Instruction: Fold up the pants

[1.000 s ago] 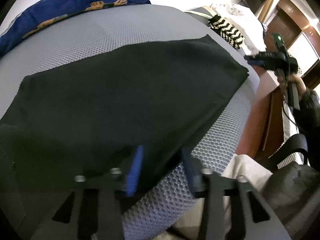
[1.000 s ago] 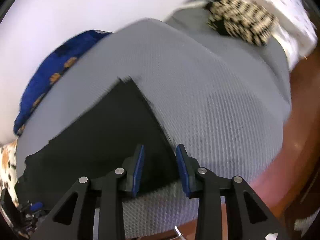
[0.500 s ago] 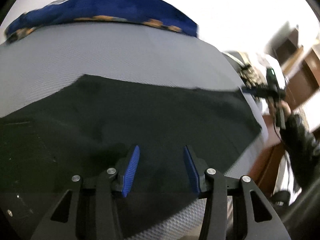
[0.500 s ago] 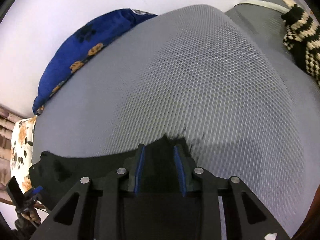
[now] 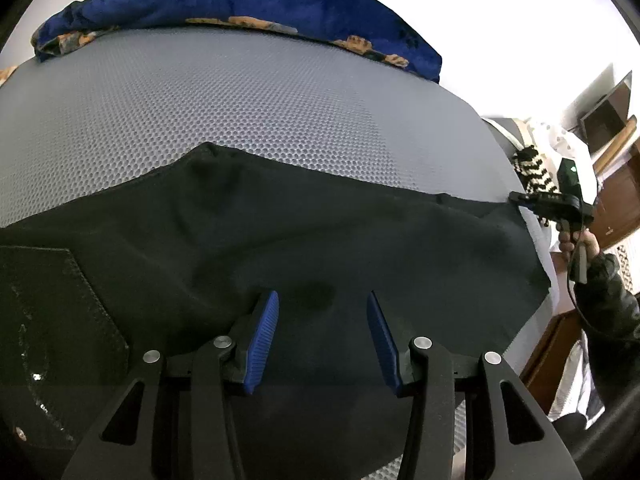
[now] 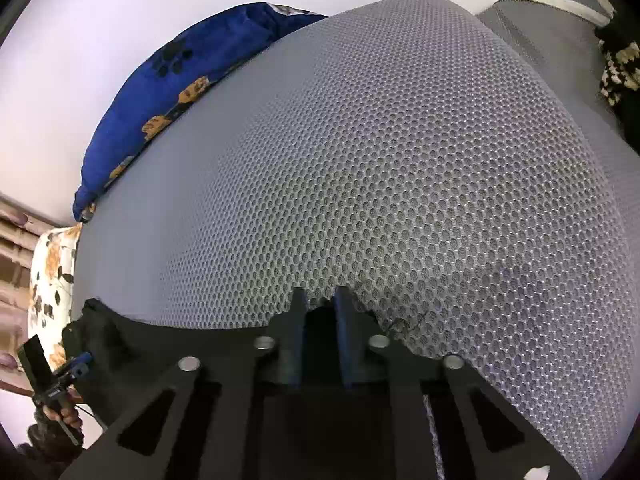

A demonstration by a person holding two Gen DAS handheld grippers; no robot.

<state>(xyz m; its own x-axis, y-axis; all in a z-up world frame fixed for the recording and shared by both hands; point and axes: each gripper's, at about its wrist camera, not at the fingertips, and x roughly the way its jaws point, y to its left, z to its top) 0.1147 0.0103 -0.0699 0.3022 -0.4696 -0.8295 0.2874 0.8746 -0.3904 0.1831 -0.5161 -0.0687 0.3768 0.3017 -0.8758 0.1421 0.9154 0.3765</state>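
Black pants [image 5: 280, 232] lie spread flat across a grey mesh mattress [image 5: 200, 112]. My left gripper [image 5: 323, 332] is open just above the near side of the pants, beside a back pocket [image 5: 48, 300]. My right gripper [image 6: 320, 316] is shut on the far corner of the pants [image 6: 320, 320], at the leg end. In the left wrist view the right gripper [image 5: 548, 204] shows at the right, clamped on that corner. In the right wrist view the left gripper [image 6: 76, 368] shows at the lower left, at the pants' other end [image 6: 104, 324].
A blue blanket with orange prints [image 5: 240, 8] lies along the far edge of the mattress. A black-and-white knit item [image 5: 536, 176] lies at the right end. A floral pillow [image 6: 52, 280] sits at the left in the right wrist view. Wooden furniture [image 5: 616, 200] stands at the right.
My right gripper moved down onto the pants' corner and closed on it. My left gripper moved forward over the pants and stayed open.
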